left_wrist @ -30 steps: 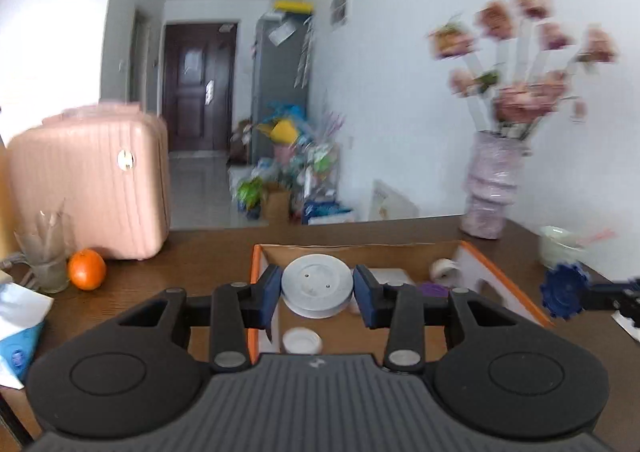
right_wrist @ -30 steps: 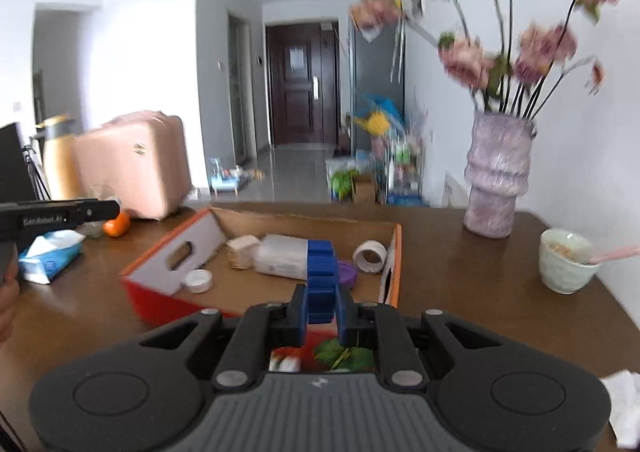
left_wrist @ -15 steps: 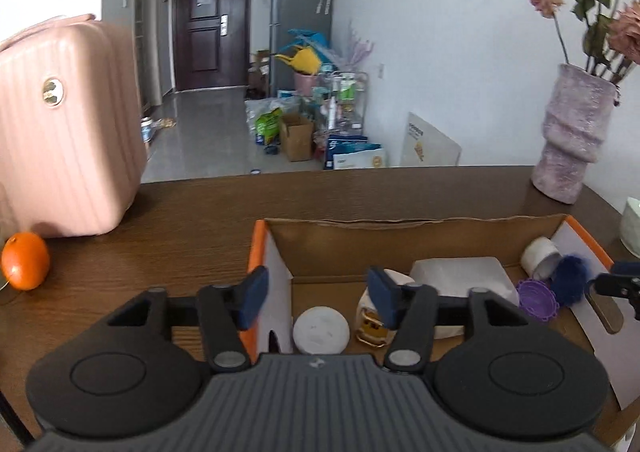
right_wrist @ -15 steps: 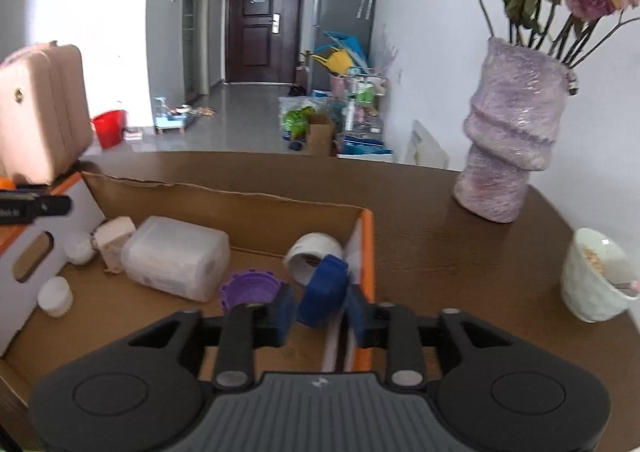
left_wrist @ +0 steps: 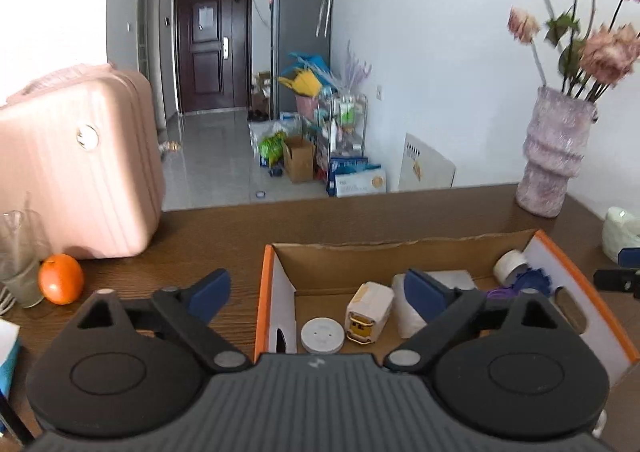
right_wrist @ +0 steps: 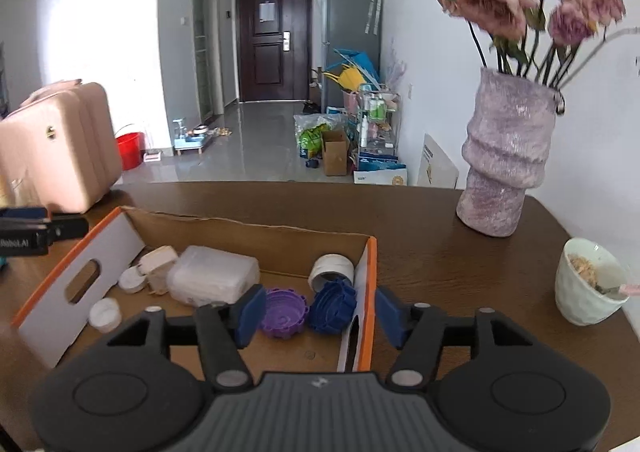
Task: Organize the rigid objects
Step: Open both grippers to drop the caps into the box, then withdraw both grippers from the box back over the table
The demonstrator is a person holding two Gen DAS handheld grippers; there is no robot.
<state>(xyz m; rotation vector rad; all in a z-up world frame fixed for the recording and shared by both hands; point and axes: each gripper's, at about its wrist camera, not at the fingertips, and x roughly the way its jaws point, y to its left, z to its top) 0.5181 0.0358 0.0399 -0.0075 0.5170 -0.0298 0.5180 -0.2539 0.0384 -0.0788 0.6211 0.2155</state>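
A cardboard box with an orange rim [left_wrist: 262, 292] [right_wrist: 370, 280] stands on the brown table. On its floor lie a white round disc [left_wrist: 322, 335], a small white and yellow item [left_wrist: 368, 312], a white container [right_wrist: 212, 280], a tape roll [right_wrist: 332, 270], a purple lid [right_wrist: 282, 314] and a blue ridged cap [right_wrist: 334, 306]. My left gripper [left_wrist: 316, 290] hovers over the box's left end, its jaws opening with nothing between them. My right gripper [right_wrist: 320, 316] straddles the box's right wall, jaws opening. The blue cap lies free below them, clear of both pads.
A pink suitcase [left_wrist: 76, 167], an orange [left_wrist: 61, 279] and a glass [left_wrist: 18, 256] stand left of the box. A purple vase of flowers [right_wrist: 506, 163] and a white bowl of food [right_wrist: 592, 282] stand to its right. The table's far edge runs behind the box.
The left gripper opened and let go of the white round disc, which now lies in the box. The right gripper opened and released the blue cap beside the purple lid.
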